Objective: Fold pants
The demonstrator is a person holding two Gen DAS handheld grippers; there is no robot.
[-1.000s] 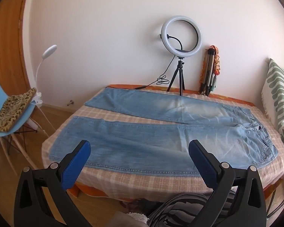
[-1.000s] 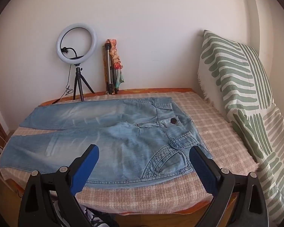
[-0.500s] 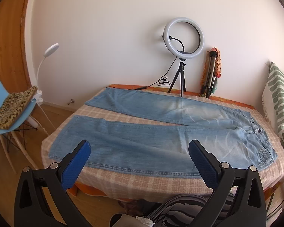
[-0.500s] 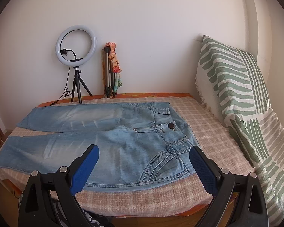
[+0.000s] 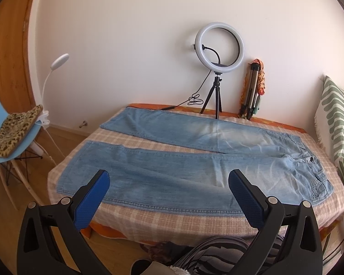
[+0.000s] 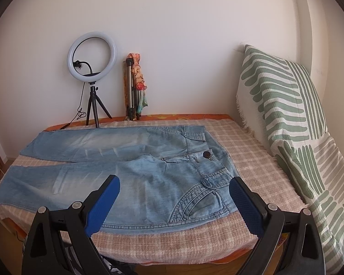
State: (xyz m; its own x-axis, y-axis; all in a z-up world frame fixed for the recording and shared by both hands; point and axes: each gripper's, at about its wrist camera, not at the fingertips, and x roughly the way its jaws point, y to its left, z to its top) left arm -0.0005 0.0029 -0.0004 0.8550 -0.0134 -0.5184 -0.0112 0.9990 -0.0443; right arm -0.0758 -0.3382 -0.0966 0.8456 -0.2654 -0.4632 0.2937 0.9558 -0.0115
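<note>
Light blue jeans (image 5: 185, 167) lie flat on a bed with a beige checked cover (image 5: 172, 220), both legs spread apart toward the left and the waist at the right. In the right wrist view the jeans (image 6: 149, 178) show the waist button and front pocket nearest me. My left gripper (image 5: 168, 178) is open and empty, held in front of the near leg's lower edge, short of the bed. My right gripper (image 6: 174, 183) is open and empty, held in front of the waist and pocket end.
A ring light on a tripod (image 5: 219, 45) and a folded tripod (image 5: 252, 87) stand at the bed's far edge by the wall. A green patterned pillow (image 6: 286, 119) leans at the right. A blue chair (image 5: 9, 142) with a leopard cloth and a white lamp (image 5: 59, 60) stand at left.
Both grippers have pulled back slightly and shifted; the jeans sit a little lower and more central in both views. The jeans have not moved. Both grippers stay open.
</note>
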